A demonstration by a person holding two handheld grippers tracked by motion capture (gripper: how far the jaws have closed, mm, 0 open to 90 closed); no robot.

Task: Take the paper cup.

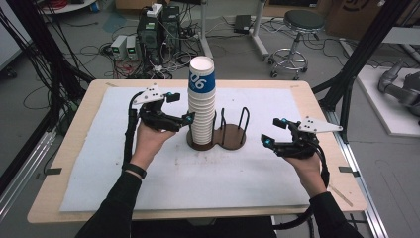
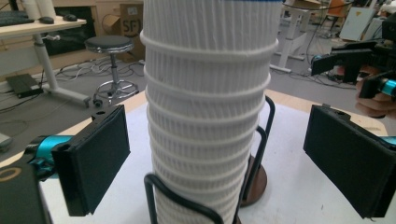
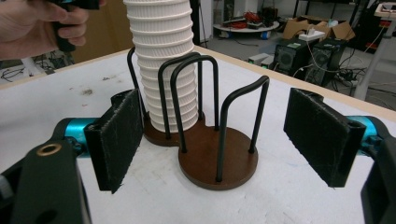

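Flanking cup stack, left hand-held gripper gapes, pads clear; right hand-held gripper open, well apart.

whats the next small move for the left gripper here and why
Probably ease the left gripper back from the cup stack: its jaws stand open either side of the cups without touching, and the stack sits upright in the holder.

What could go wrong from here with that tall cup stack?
1. The cup stack rises far above the holder loops, so a nudge from the open left gripper beside it might topple it.
2. The cups nest tightly; gripping one might lift several.
3. The right gripper, open, might snag the loops of the holder's vacant half.
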